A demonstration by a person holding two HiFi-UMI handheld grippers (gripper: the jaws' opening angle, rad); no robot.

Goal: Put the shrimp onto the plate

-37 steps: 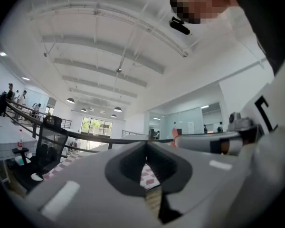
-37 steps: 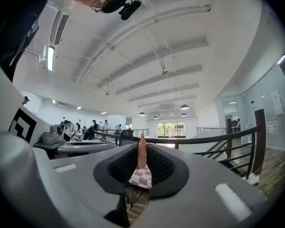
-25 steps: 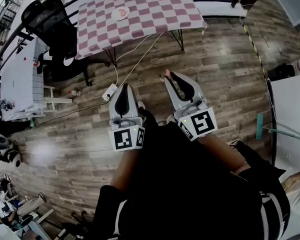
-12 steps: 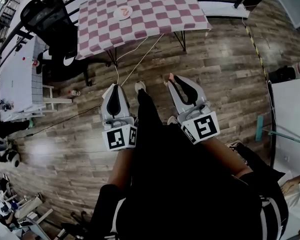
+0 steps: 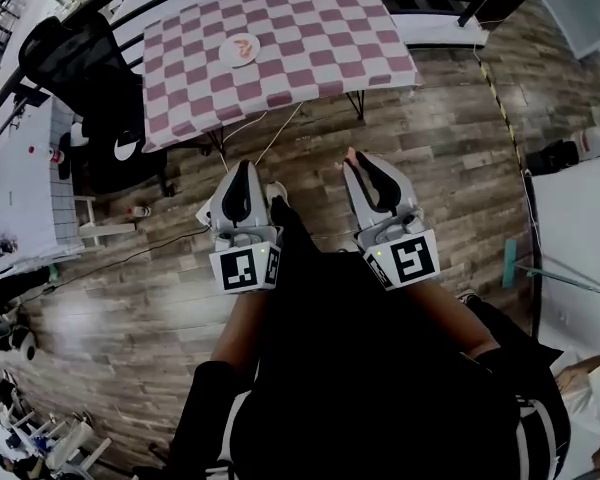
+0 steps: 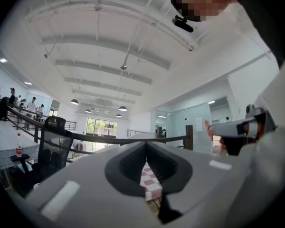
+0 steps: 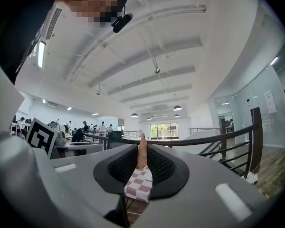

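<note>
Head view shows the checkered table (image 5: 310,28) lower in the picture and closer than half a second ago, with the white plate (image 5: 227,56) on its far left part also closer; an orange mark on the plate is too small to identify. Both grippers have kept their side-by-side pose over the wooden floor (image 5: 430,148), well short of the table. The left gripper (image 5: 242,165) has risen slightly, so it is now level with the right gripper (image 5: 358,160). At the right gripper's tip a small pink end of the shrimp (image 5: 351,154) pokes out, well apart from the plate. A black chair (image 5: 75,53) stands left of the table. Left gripper view shows the left gripper (image 6: 145,146) with its jaw tips pressed together and nothing between them. Only a slice of the table's checkered cloth (image 6: 149,182) is seen through the hollow behind the tips. At the right of that view is the right gripper (image 6: 213,129), with the pink shrimp (image 6: 207,127) at its end. Right gripper view shows the right gripper (image 7: 141,148) clamped on the shrimp (image 7: 142,153). It is a slim, pale orange-pink piece standing upright between the ribbed pads and tapering to a point above them. The checkered cloth (image 7: 138,186) shows below it.
</note>
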